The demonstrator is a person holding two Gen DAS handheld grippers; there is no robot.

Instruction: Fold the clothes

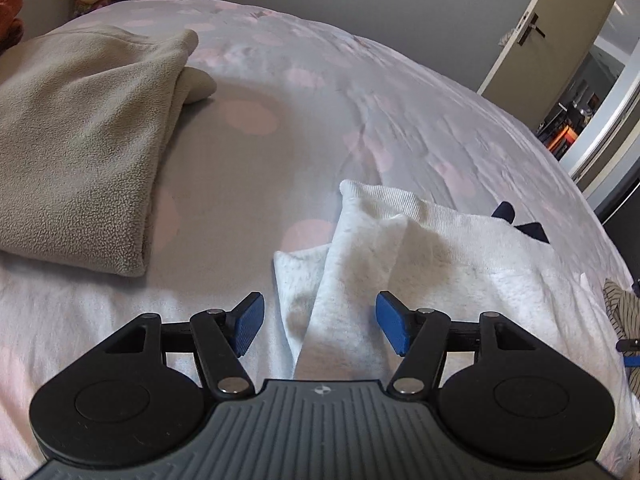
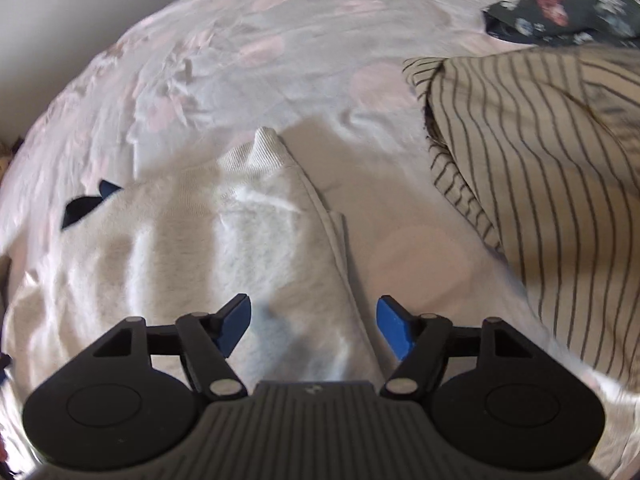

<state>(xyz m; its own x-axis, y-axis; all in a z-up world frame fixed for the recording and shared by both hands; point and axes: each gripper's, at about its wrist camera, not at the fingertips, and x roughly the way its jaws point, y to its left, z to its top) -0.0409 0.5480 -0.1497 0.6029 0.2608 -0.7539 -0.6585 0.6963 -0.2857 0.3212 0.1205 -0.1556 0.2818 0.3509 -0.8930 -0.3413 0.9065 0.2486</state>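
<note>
White sweatshirt [image 1: 400,248] lies partly folded near the bed's [image 1: 280,140] front edge; left gripper [image 1: 320,326] and right gripper [image 2: 314,328] both spread open, holding nothing, over its folded sleeves. Risk: shallow pinch catches one layer, undoing the fold. Left view alone shows the folded fleece [image 1: 80,140]; right view alone the striped garment [image 2: 540,160].

Your left hand-held gripper [image 1: 318,322] hangs with its blue pads spread wide over a fold of the white sweatshirt [image 1: 404,264] on the bed [image 1: 320,100]. A folded beige fleece [image 1: 84,144] lies well apart, far left. The door [image 1: 552,36] stands open, far right.
</note>
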